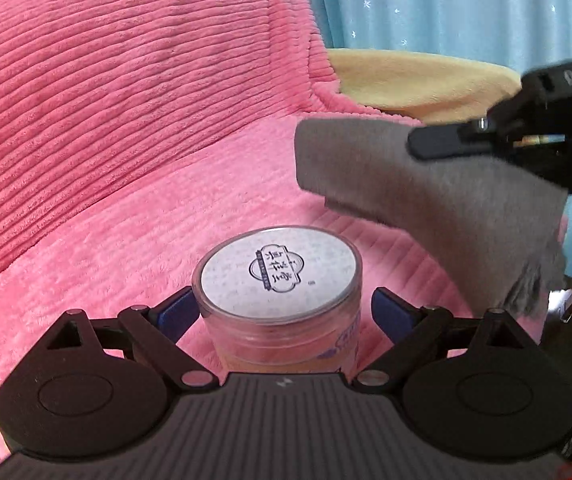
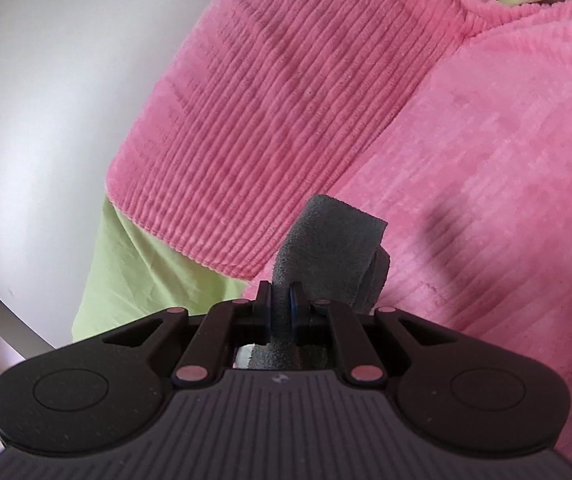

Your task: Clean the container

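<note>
left wrist view has the container, a small clear jar with a white printed lid, standing upright on the pink ribbed blanket. the left gripper has its blue-padded jaws spread, one on each side of the jar; its left pad sits right at the jar wall and the other stands a little off, so nothing is clamped. above and to the right of the jar the right gripper carries a grey cloth, which hangs in the air clear of the lid.

right wrist view shows that gripper squeezed tight on the cloth, a folded wad sticking out beyond the fingertips.

my guess is the wipe has not begun. to do it well, the left jaws should close squarely on the jar's wall below the lid so it cannot skid on the soft blanket. then the cloth should come down flat on the lid and sweep across it, with light pressure, since a plush surface gives and the jar could tip.

the jar's base is hidden behind the left gripper's body, and its side label is cut off. the lid print is too small to read. whether the jar holds anything, i cannot tell. the jar does not appear in the right wrist view at all.
</note>
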A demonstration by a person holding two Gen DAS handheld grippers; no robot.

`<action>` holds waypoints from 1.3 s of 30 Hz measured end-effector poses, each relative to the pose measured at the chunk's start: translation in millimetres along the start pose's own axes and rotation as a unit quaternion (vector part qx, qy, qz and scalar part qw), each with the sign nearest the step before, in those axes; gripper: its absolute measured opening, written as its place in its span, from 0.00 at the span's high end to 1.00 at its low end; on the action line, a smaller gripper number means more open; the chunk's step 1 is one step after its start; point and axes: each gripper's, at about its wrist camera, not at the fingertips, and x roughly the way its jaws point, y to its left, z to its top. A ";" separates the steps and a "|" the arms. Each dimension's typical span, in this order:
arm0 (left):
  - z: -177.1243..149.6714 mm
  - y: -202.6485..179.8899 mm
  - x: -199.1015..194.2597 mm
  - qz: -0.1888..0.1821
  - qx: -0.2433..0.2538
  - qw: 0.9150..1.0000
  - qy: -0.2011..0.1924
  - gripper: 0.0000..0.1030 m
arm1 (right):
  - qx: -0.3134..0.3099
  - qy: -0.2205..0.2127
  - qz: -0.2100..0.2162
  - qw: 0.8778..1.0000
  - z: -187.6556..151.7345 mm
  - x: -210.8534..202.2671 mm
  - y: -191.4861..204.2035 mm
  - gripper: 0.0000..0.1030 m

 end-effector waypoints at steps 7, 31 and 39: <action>10.8 8.7 2.5 0.002 -0.026 1.000 0.009 0.09 | -0.002 0.007 -0.013 1.000 2.1 -0.8 -3.8 0.92; 29.3 1.2 -11.4 0.011 -0.008 0.999 -0.044 0.14 | -0.048 0.052 -0.063 0.995 -3.0 0.3 -12.9 0.92; 48.6 0.4 28.1 0.051 -0.013 0.998 -0.024 0.14 | -0.356 0.068 -0.208 0.909 -19.1 5.5 51.7 0.93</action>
